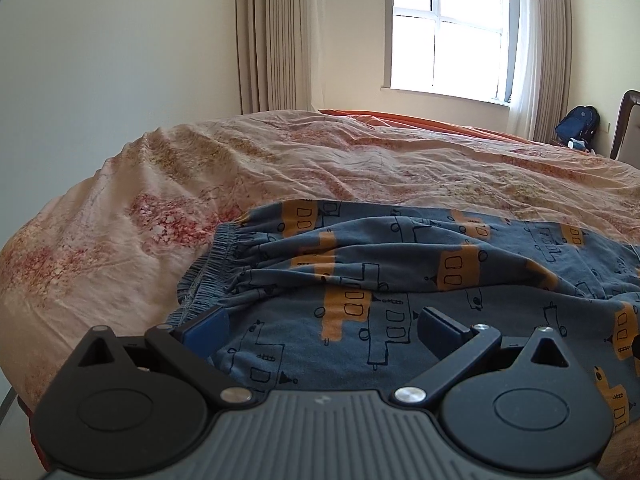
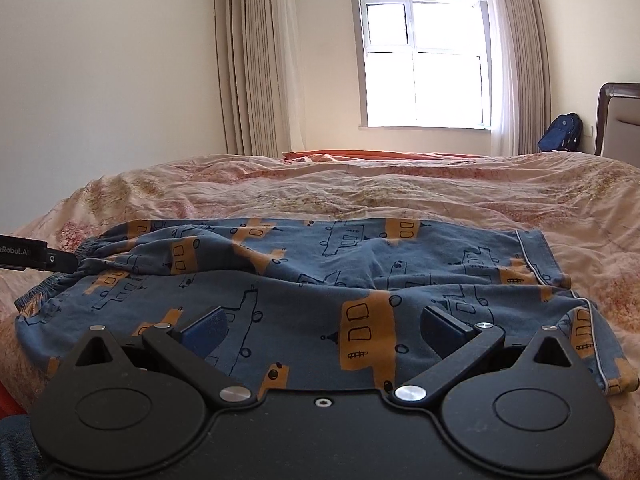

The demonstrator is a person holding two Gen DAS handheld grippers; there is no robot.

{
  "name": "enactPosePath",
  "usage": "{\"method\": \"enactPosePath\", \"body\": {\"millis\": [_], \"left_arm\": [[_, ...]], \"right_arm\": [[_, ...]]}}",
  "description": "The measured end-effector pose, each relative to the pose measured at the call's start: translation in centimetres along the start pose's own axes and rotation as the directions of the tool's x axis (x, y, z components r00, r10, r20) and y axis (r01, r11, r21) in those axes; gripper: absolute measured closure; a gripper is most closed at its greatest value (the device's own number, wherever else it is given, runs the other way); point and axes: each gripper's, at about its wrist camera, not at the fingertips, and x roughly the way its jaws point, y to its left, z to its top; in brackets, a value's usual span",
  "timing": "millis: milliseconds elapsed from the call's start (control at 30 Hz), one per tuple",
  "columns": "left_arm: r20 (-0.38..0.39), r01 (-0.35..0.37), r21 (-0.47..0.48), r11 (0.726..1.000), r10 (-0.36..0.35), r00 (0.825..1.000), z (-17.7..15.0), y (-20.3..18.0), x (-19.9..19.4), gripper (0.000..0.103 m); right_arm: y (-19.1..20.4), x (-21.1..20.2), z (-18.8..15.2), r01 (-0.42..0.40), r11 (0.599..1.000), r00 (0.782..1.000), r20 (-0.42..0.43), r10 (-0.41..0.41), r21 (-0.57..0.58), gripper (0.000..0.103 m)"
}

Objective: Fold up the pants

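Both grippers sit nearest the lens, the left gripper [image 1: 322, 326] and the right gripper [image 2: 322, 326] each spread wide with nothing between the blue pads, low over the cloth. Beneath them the bed [image 1: 320, 160], under a rumpled pink floral cover, carries the pants [image 2: 320, 276]: blue with orange vehicle prints, lying crosswise and creased, elastic waistband [image 1: 218, 264] at the left, piped leg hems [image 2: 560, 276] at the right.
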Motion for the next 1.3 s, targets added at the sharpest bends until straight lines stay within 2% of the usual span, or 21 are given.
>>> {"method": "enactPosePath", "body": {"millis": [133, 433, 500, 567, 700, 767, 833, 900, 967, 1067, 1167, 1233, 1267, 1300], "left_arm": [[-0.008, 0.0, -0.001, 1.0, 0.0, 1.0, -0.1, 0.1, 0.7, 0.0], [-0.009, -0.011, 0.016, 1.0, 0.011, 1.0, 0.6, 0.6, 2.0, 0.0], [0.007, -0.012, 0.047, 0.999, 0.012, 1.0, 1.4, 0.8, 2.6, 0.0], [0.03, -0.021, 0.095, 0.995, 0.018, 0.999, 2.4, 1.1, 3.5, 0.0], [0.035, -0.035, 0.186, 0.982, 0.029, 0.999, 5.4, 2.6, 6.7, 0.0], [0.007, -0.013, 0.166, 0.986, 0.012, 1.0, 7.2, 4.2, 8.9, 0.0], [-0.036, 0.041, 0.125, 0.991, -0.037, 0.999, 8.8, 6.0, 11.1, 0.0], [-0.064, 0.088, 0.12, 0.989, -0.081, 0.995, 10.0, 7.3, 13.4, 0.0], [-0.098, 0.128, 0.154, 0.98, -0.114, 0.989, 10.7, 7.7, 15.5, 0.0], [-0.121, 0.146, 0.242, 0.959, -0.12, 0.985, 10.8, 7.4, 18.1, 0.0], [-0.09, 0.156, 0.331, 0.931, -0.134, 0.987, 10.4, 6.9, 19.4, 0.003], [-0.115, 0.186, 0.324, 0.928, -0.156, 0.981, 10.4, 7.2, 20.2, 0.012], [-0.135, 0.21, 0.31, 0.927, -0.175, 0.975, 10.4, 7.4, 20.6, 0.015], [-0.161, 0.237, 0.293, 0.926, -0.197, 0.967, 10.6, 7.7, 21.0, 0.021]], "right_arm": [[-0.3, 0.3, 0.1, 0.0, 1.0, 1.0, 0.027, 0.0, 0.0, 0.0], [-0.6, 1.0, 0.0, -0.011, 1.0, 0.999, 0.031, 0.012, -0.02, 0.0], [-0.7, 1.5, 0.3, -0.035, 0.999, 0.999, 0.027, 0.036, -0.039, 0.0], [-1.0, 2.3, 1.2, -0.105, 0.993, 0.994, 0.006, 0.106, -0.062, 0.0], [-1.6, 5.5, 4.7, -0.265, 0.953, 0.963, -0.081, 0.255, -0.147, 0.0], [-1.7, 7.7, 6.5, -0.301, 0.929, 0.952, -0.116, 0.282, -0.214, 0.0], [-1.6, 10.3, 8.2, -0.307, 0.91, 0.95, -0.142, 0.277, -0.277, 0.0], [-2.0, 13.7, 9.9, -0.326, 0.906, 0.941, -0.183, 0.284, -0.271, 0.0], [-2.5, 16.4, 11.0, -0.378, 0.895, 0.918, -0.217, 0.331, -0.236, 0.0], [-3.3, 20.1, 11.6, -0.458, 0.871, 0.882, -0.207, 0.422, -0.177, 0.0], [-3.0, 22.9, 11.6, -0.472, 0.859, 0.876, -0.218, 0.431, -0.199, 0.0], [-2.4, 24.9, 11.4, -0.488, 0.838, 0.864, -0.275, 0.423, -0.245, 0.001], [-2.2, 25.7, 11.2, -0.479, 0.839, 0.866, -0.294, 0.404, -0.257, 0.003], [-2.1, 26.3, 10.9, -0.459, 0.849, 0.874, -0.307, 0.378, -0.261, 0.005]]}}
